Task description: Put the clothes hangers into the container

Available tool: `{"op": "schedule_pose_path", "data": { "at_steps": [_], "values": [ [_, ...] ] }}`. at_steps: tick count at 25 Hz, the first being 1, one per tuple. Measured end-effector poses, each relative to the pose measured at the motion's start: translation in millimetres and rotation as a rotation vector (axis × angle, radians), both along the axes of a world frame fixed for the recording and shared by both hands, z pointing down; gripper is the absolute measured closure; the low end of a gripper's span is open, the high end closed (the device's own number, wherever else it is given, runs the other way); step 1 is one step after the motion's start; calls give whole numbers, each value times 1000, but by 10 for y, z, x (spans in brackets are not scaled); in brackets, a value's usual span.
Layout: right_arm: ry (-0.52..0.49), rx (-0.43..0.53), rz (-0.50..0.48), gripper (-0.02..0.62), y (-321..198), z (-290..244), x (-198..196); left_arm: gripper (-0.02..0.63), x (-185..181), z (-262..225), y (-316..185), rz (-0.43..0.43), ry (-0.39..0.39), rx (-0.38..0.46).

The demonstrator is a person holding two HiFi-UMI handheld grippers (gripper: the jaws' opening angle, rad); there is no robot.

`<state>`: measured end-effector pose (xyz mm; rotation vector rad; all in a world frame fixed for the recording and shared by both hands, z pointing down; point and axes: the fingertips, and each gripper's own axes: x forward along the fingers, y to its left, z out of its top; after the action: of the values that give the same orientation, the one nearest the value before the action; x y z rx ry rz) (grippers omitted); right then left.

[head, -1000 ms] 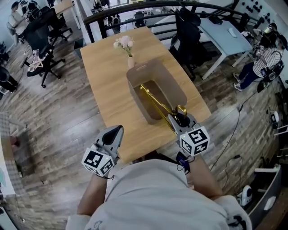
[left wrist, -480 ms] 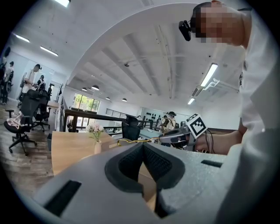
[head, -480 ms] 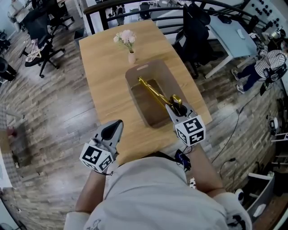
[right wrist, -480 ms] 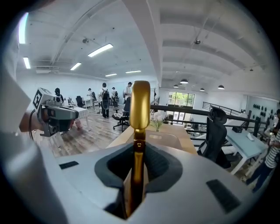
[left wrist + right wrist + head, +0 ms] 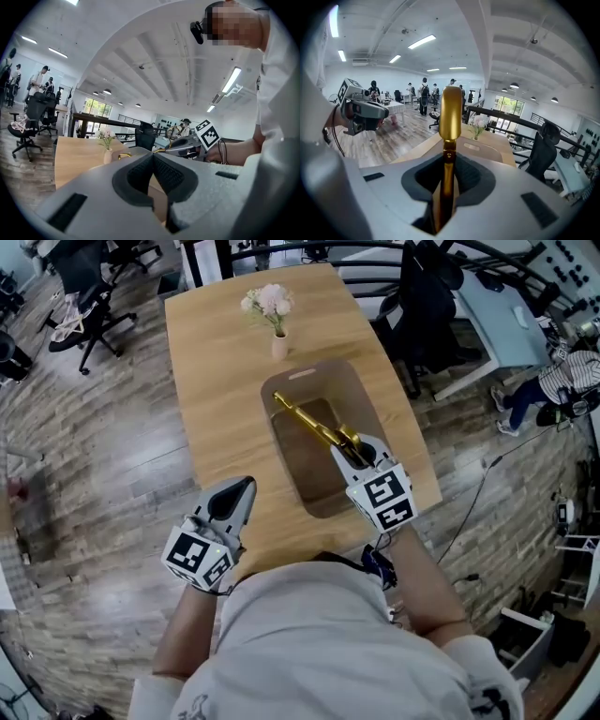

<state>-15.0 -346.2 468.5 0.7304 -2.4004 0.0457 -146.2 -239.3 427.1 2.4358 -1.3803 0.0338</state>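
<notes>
A gold clothes hanger point(image 5: 314, 426) slants over the brown container point(image 5: 370, 418) on the wooden table; its far end points toward the container's back left. My right gripper point(image 5: 349, 455) is shut on the hanger's near end, above the container's right side. In the right gripper view the gold hanger point(image 5: 451, 117) rises from between the pads, with the container point(image 5: 485, 150) beyond. My left gripper point(image 5: 234, 502) hovers by the table's near left edge, shut with nothing in it. The left gripper view has the container point(image 5: 125, 153) and my right gripper point(image 5: 174, 148) behind the closed jaws point(image 5: 153, 161).
A small vase of pink flowers point(image 5: 274, 317) stands on the table point(image 5: 220, 381) behind the container. Office chairs point(image 5: 427, 296) and a light desk point(image 5: 497, 320) stand to the right, more chairs point(image 5: 80, 287) at the far left. People stand in the background.
My right gripper has carried the hanger forward and left, from the container's near right corner to over its right side. The left gripper has barely moved.
</notes>
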Motion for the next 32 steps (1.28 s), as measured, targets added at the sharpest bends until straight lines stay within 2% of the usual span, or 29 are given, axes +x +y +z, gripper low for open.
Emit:
{"op": "schedule_pose_path", "data": {
  "at_steps": [12, 22, 32],
  "values": [
    [77, -72, -89, 525, -187, 559, -164, 600, 86, 269, -270, -30, -7, -61],
    [236, -56, -181, 525, -289, 968, -383, 600, 48, 468, -382, -57, -7, -126],
    [367, -51, -241, 523, -280, 1444, -424, 600, 28, 632, -379, -75, 6, -160]
  ]
}}
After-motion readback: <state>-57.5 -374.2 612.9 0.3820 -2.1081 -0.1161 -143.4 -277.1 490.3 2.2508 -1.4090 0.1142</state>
